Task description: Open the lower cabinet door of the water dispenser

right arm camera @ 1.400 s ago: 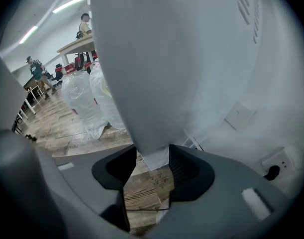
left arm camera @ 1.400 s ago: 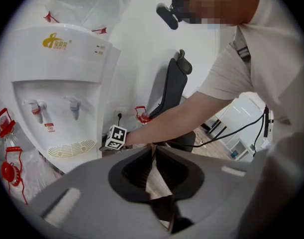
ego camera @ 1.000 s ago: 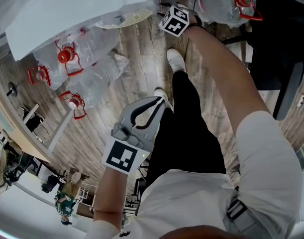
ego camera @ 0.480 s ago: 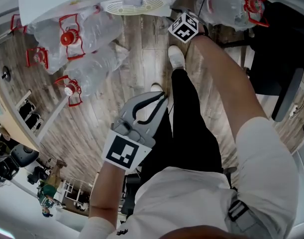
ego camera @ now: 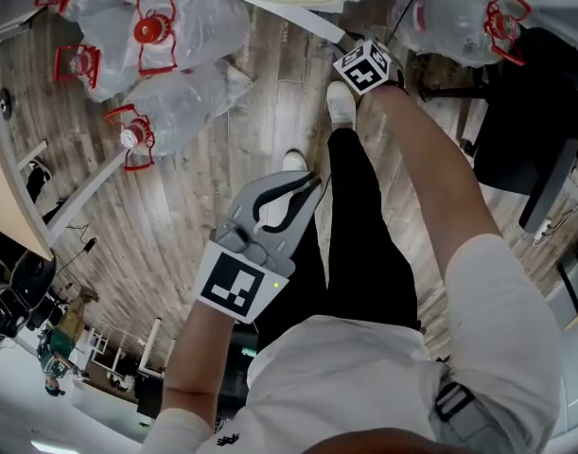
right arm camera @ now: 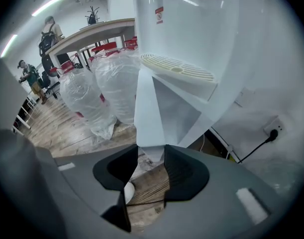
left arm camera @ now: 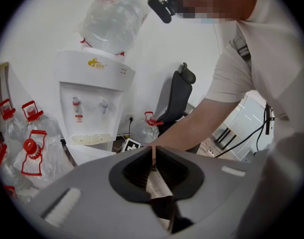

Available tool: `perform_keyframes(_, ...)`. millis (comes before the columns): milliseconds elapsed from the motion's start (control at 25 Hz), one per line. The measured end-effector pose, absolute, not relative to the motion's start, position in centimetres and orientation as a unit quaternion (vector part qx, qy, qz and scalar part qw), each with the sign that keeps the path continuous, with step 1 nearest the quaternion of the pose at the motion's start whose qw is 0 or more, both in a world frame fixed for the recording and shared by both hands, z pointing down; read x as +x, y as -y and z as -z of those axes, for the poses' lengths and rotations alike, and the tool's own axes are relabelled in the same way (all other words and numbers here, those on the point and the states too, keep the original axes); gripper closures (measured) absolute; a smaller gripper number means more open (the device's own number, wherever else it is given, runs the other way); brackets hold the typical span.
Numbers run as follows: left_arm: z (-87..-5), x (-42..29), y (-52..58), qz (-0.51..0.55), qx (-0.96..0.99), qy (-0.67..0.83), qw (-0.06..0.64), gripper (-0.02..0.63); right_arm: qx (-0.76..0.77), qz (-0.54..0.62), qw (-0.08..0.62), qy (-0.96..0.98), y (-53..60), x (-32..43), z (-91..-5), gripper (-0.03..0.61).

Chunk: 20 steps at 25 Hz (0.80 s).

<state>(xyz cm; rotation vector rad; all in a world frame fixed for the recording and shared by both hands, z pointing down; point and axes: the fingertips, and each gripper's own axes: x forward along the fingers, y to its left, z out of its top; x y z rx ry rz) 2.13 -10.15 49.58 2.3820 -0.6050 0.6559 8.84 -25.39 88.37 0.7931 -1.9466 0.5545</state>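
The right gripper (right arm camera: 151, 152) has its 2 jaws pinching the free edge of the white lower door (right arm camera: 148, 108), which stands swung out at an angle from the water dispenser (right arm camera: 191, 29), just below its drip tray (right arm camera: 177, 66). The dispenser stands on the wooden floor (ego camera: 222, 216) against the white wall. Wrapped water bottles (right arm camera: 114, 78) with red caps crowd the floor beside it, and 1 more bottle (ego camera: 459, 17) lies on its other side. The left gripper (left arm camera: 152, 154) hangs back near the person's legs, well apart from the door, its jaws pressed together on nothing.
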Motion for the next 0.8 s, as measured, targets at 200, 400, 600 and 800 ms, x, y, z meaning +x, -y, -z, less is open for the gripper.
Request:
perform_keyframes(200,-49.2,-0.3,8.3,-0.237,0.892,0.247,0.295,0.558,0.325,-0.243,0.462,0.789,22.6,6.4,-88.3,0.418)
perform_keyframes(400,-49.0,-2.7,6.4,-0.233,0.888,0.267,0.293,0.558,0.321,-0.259,0.455,0.790,20.0,3.7,-88.3,0.425)
perform_keyframes(600,-48.8,-4.9,5.0,-0.225,0.882,0.289,0.295,0.558,0.313,-0.263,0.459,0.789,18.4,1.1,-88.2,0.425)
perform_keyframes(800,-48.5,-7.2,3.4,-0.212,0.877,0.314,0.296,0.558,0.297,-0.265,0.462,0.792,16.5,-1.8,-88.2,0.425)
